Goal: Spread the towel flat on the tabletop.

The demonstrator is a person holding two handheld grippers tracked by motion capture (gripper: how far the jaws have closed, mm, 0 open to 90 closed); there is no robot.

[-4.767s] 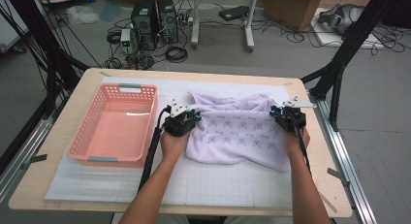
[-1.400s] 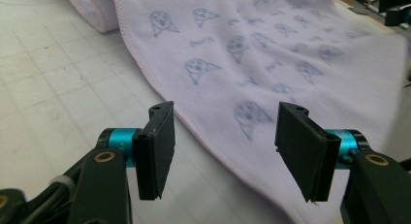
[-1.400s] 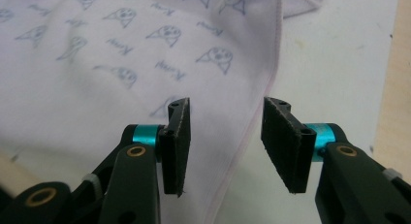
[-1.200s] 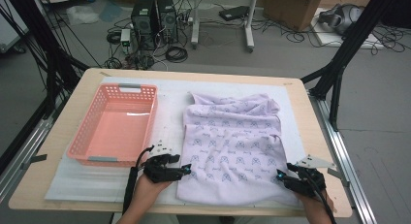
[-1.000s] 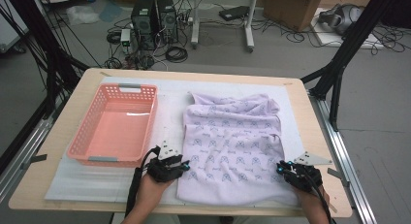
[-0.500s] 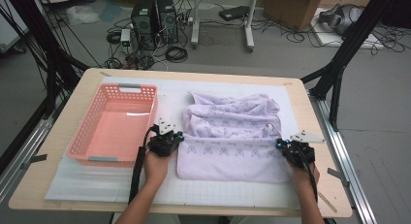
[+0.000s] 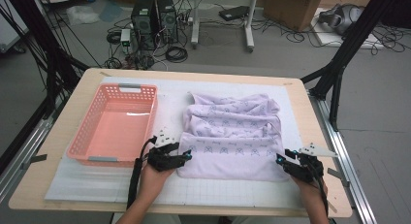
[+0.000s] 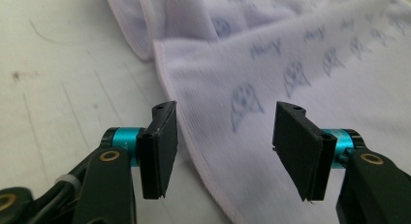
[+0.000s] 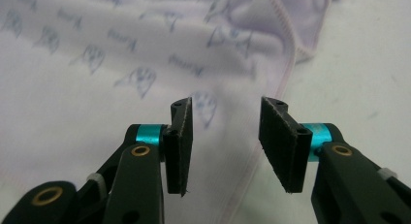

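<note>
Near the table's (image 7: 63, 136) front edge, the left tool (image 7: 186, 156) and right tool (image 7: 279, 159) flank the folded lilac cloth (image 7: 232, 136), jaws just opened, spread and gripping nothing. Beyond, toward the left edge, sits a pink basket (image 7: 140, 95).

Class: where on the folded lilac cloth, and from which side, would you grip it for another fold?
Probably the two near corners of the lilac cloth, approached from the person's edge of the table: the hemmed edges there lie flat, free and exposed.
</note>
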